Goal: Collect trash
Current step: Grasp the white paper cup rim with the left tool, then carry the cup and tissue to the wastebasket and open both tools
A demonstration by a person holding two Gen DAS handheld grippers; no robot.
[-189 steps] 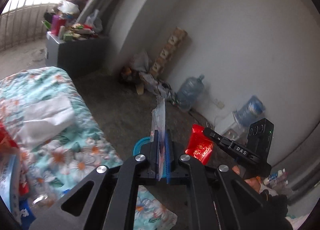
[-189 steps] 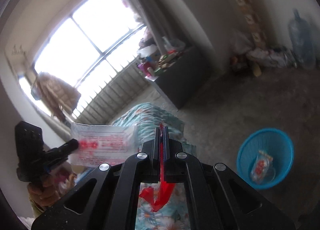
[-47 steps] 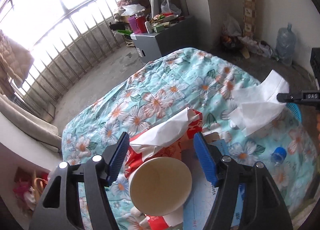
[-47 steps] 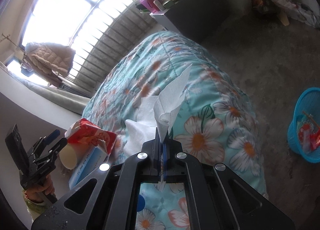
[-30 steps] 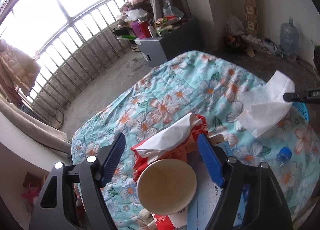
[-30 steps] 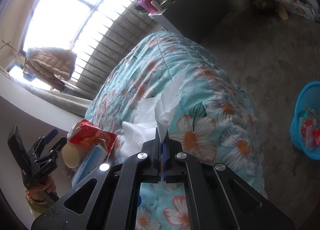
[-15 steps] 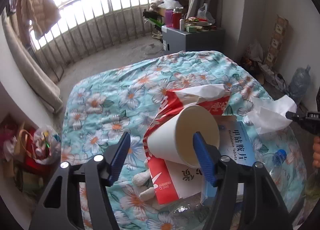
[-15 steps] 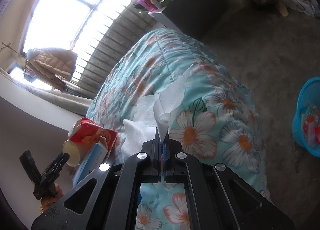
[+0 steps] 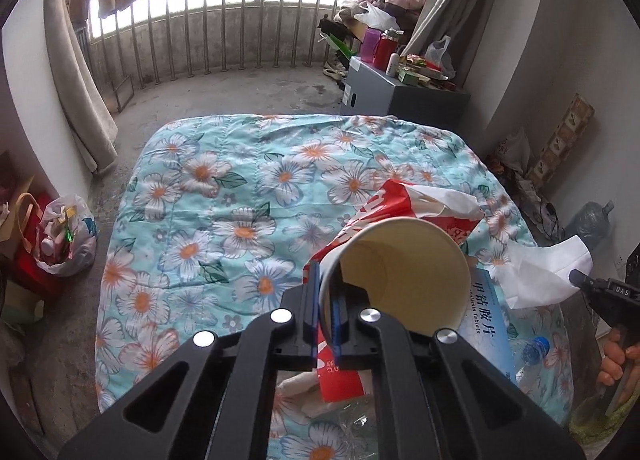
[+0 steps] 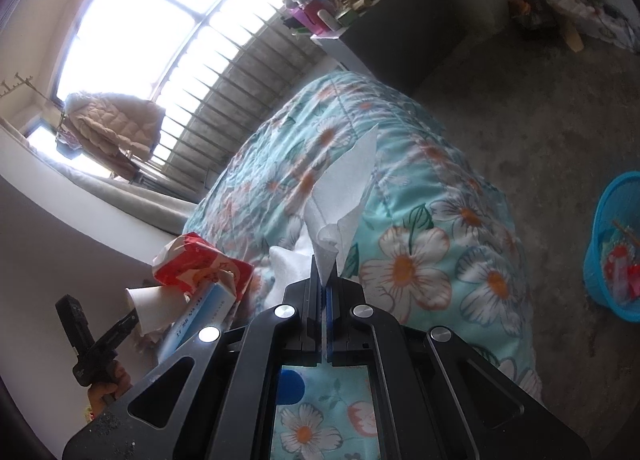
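A white paper cup [image 9: 400,272] lies tilted on the flowered quilt [image 9: 240,188], mouth toward me. My left gripper [image 9: 326,300] has its jaws closing on the cup's wall, one pad inside the rim and one outside, both pressing it. The right wrist view shows the same cup [image 10: 154,306] at the left gripper [image 10: 128,320]. My right gripper [image 10: 323,288] is shut on a white tissue [image 10: 344,196], which stands up above the quilt's edge. That tissue [image 9: 540,272] hangs from the right gripper [image 9: 580,280] at the right of the left wrist view.
A red tissue pack [image 9: 400,204], a blue-and-white tablet box [image 9: 486,320] and a clear bottle with a blue cap [image 9: 534,348] lie by the cup. A blue basket [image 10: 616,244] holding wrappers stands on the floor right of the bed. A grey cabinet [image 9: 404,100] stands behind.
The left gripper rolled, moved in and shut on the cup's wall; its jaws stood wide around the cup before. The right gripper kept still with the tissue.
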